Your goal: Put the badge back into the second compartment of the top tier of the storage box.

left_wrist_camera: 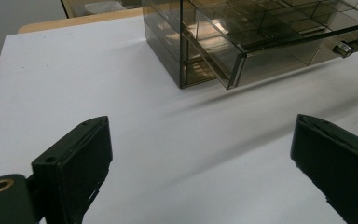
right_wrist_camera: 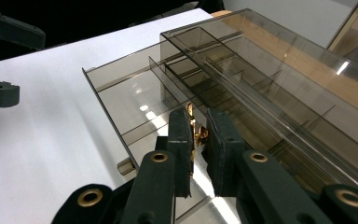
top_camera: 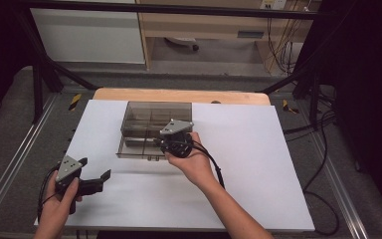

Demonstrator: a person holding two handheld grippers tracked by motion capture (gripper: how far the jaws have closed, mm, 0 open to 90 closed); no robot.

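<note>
A smoky clear drawer cabinet (top_camera: pixel 151 115) stands at the back middle of the white board (top_camera: pixel 248 164), one lower drawer (top_camera: pixel 138 148) pulled out toward me. My right gripper (top_camera: pixel 161 143) hangs over that drawer. In the right gripper view its jaws (right_wrist_camera: pixel 196 126) are shut on a small gold-coloured thing (right_wrist_camera: pixel 198 134) above the drawer's divided compartments (right_wrist_camera: pixel 126 100). My left gripper (top_camera: pixel 95 169) rests near the board's front left, open with nothing between its jaws (left_wrist_camera: pixel 200 154). From there the cabinet (left_wrist_camera: pixel 242 32) and two metal drawer knobs (left_wrist_camera: pixel 349 45) lie ahead. The left gripper (right_wrist_camera: pixel 9 63) also appears in the right gripper view.
The board lies on a wooden table (top_camera: pixel 179 94) inside a black metal frame (top_camera: pixel 45 64). Cables (top_camera: pixel 323 149) trail along the floor at the right. Bare white board spreads to the right of the cabinet and along the front edge.
</note>
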